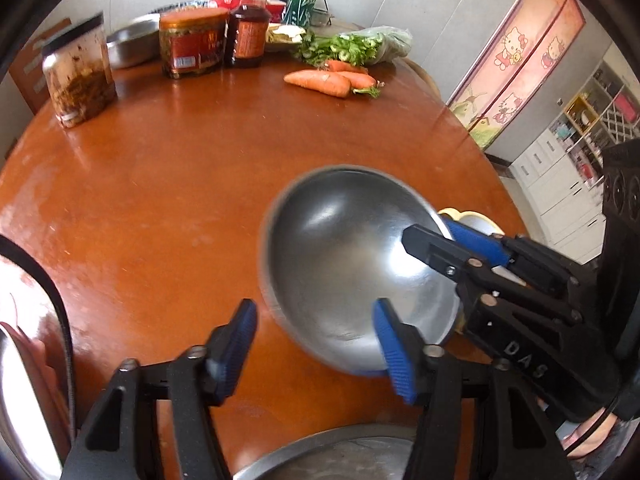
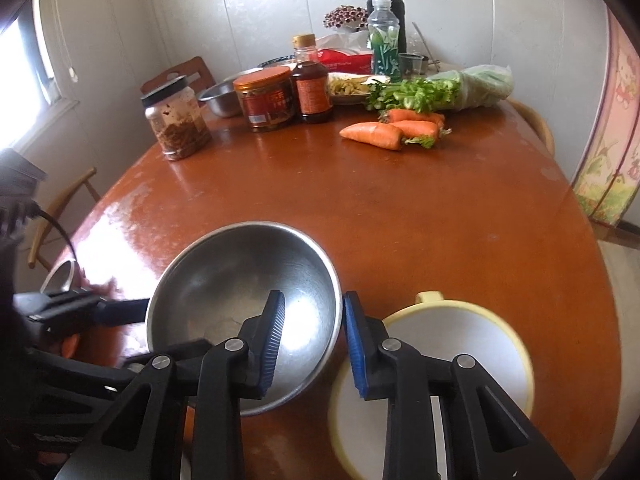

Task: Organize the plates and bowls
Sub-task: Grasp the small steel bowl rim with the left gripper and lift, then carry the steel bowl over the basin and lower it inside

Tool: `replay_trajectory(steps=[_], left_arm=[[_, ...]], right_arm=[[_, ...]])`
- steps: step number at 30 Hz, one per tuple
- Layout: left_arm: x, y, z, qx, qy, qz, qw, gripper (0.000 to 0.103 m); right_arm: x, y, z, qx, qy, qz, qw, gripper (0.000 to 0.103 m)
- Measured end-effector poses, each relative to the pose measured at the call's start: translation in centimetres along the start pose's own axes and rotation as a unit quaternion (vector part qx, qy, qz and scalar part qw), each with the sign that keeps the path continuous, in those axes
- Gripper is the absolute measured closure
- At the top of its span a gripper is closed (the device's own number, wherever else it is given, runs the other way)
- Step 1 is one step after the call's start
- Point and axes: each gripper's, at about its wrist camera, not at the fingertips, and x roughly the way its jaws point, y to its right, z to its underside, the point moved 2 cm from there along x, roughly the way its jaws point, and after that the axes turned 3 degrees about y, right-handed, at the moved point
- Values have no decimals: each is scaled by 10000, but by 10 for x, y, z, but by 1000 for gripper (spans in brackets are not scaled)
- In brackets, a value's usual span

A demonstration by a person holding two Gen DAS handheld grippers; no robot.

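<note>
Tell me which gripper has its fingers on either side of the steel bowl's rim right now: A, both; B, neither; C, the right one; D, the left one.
C: in the right wrist view the right gripper has one finger inside the steel bowl and one outside its rim, while the left gripper is open and holds nothing.

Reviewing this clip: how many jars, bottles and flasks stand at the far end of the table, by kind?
Jars: 2 (black-lidded jar, orange-lidded jar)
Sauce bottle: 1
Plastic drink bottle: 1
Black flask: 1
Total: 5
</note>
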Motion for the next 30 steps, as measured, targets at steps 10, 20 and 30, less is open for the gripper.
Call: replay_trajectory(steps=[10, 20, 30], left_arm=[[-5, -13, -2, -250, 55, -172, 9995, 50], [-34, -20, -4, -242, 339, -281, 9987, 50], [-71, -15, 10, -128, 642, -385, 9971, 50]], right_arm=[[-2, -13, 1, 51, -23, -95, 9999, 80], [-16, -34, -7, -68, 172, -231, 9996, 79], [-46, -52, -9, -166, 451, -330, 9983, 79]])
